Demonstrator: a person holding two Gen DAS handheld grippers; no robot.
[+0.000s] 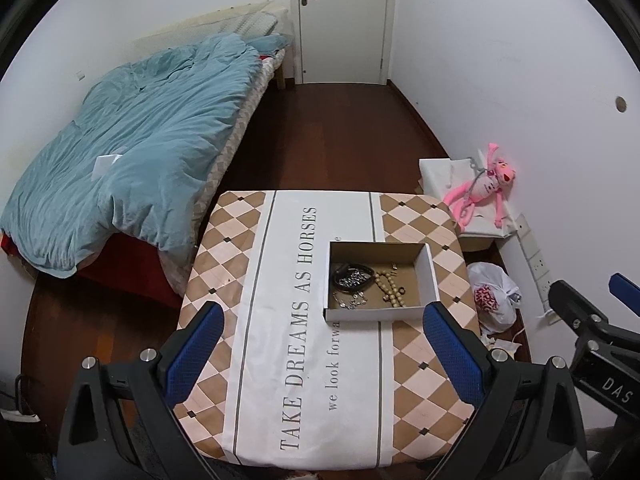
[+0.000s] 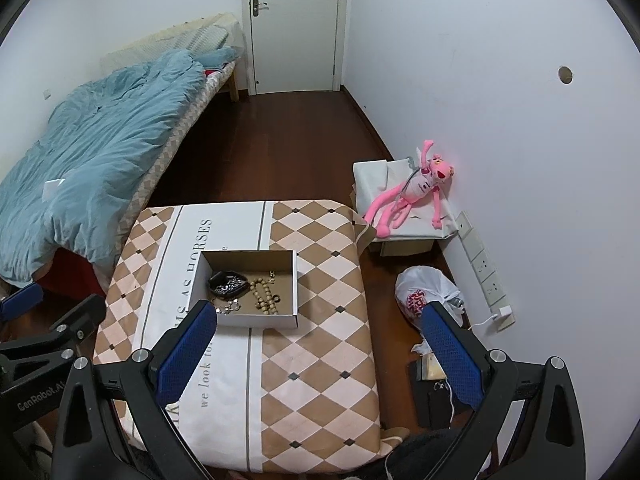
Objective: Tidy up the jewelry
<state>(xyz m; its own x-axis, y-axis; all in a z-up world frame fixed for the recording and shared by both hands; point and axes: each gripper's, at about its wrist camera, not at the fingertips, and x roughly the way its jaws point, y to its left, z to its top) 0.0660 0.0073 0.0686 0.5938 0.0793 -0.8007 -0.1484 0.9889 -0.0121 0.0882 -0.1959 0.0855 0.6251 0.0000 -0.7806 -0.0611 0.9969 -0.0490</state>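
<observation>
Your left wrist camera looks down from high and well back over the table (image 1: pixel 256 320), door (image 1: pixel 344 20) at 12 o'clock. Your right wrist camera faces likewise from further right. Both share table, box (image 1: pixel 380 314), bed (image 2: pixel 92 128).

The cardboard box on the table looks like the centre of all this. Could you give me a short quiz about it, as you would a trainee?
1. True or false: the cardboard box stands open, with no lid on it.
2. Which lies nearer the box's left wall in the left wrist view: A) the beige bead string B) the dark bracelet?
3. Fill in: both the left gripper and the right gripper are ____ and hold nothing.

Key: 1 true. 2 B. 3 open.
</observation>
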